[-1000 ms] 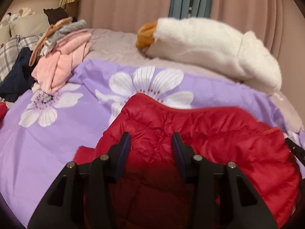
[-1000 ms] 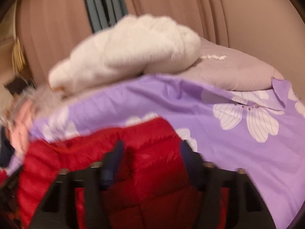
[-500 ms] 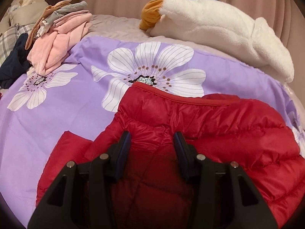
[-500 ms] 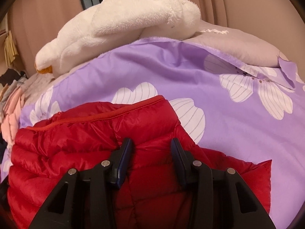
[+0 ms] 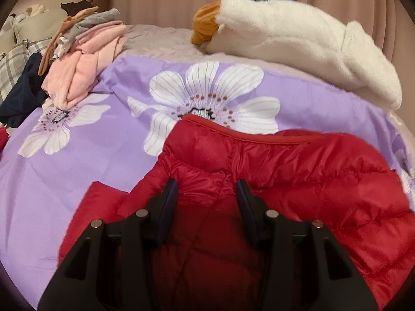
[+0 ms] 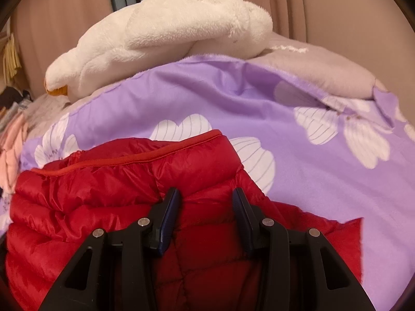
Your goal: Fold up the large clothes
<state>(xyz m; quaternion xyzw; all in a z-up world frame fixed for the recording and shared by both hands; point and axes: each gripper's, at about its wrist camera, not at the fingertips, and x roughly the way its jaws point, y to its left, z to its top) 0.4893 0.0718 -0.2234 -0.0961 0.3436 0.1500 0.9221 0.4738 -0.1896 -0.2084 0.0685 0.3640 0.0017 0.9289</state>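
Left wrist view puts my left gripper low over the red puffer jacket, which lies spread on the purple floral duvet. Its jaws are closing, with a puffed ridge of the jacket's quilted fabric bunched between them; both fingers look pressed into that fold, so I read it as clenched on the jacket. The jacket's piped hem edge runs across just beyond the fingertips, covering part of a white flower print. Further back on the bed I see a pile of pink and grey clothes at the left and a white plush goose with an orange beak along the headboard side.

From the right wrist view, my right gripper sits on the same jacket near its other end, jaws partly closed around a raised fold, the fingers sunk into the padding on either side. I take that as a grasp on the jacket too. The goose lies beyond, on a grey pillow.
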